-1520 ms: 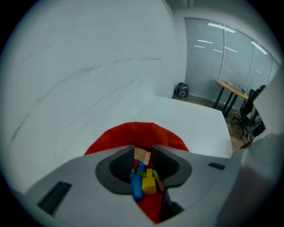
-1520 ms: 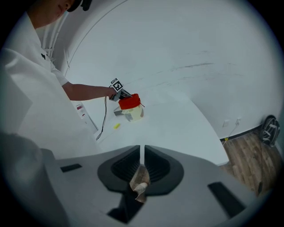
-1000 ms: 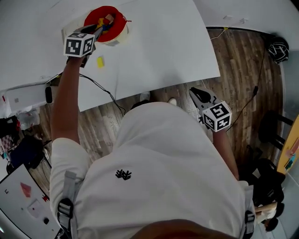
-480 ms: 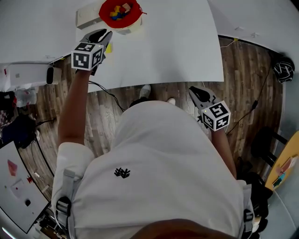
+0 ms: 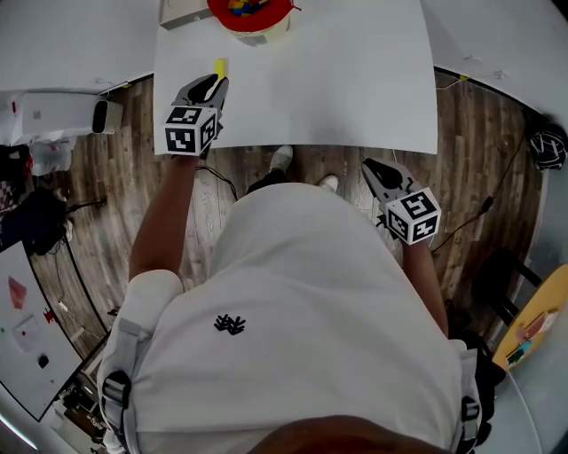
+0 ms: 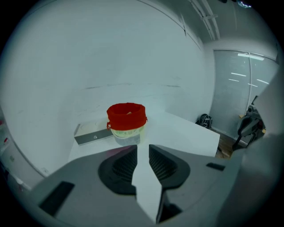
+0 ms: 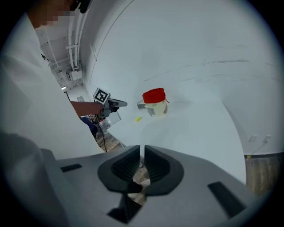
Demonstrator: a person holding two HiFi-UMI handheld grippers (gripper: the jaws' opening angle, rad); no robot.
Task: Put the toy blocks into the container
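The left gripper (image 5: 209, 86) is being held low over the table (image 5: 337, 80), pointed toward the container (image 5: 251, 9). Its jaws have just been closing, yet a gap is being left between the pads. Nothing is being gripped there, and only bare tabletop is being seen through the gap. A yellow block (image 5: 219, 67) is lying on the table just ahead of the fingertips, between them and the container and apart from both. The container, lined in red, is standing at the far side of the table, and several coloured blocks (image 5: 241, 5) are being held inside it. A grey box (image 5: 182, 14) is lying just beside the container, on its left in the head view.

The right gripper (image 5: 373, 168) is being held well apart from the container, off the table's near edge and over the wooden floor (image 5: 479, 177). Its jaws are being kept nearly together, with only a thin slit between the pads. Nothing is being grasped in them, and floor is being glimpsed through the slit.
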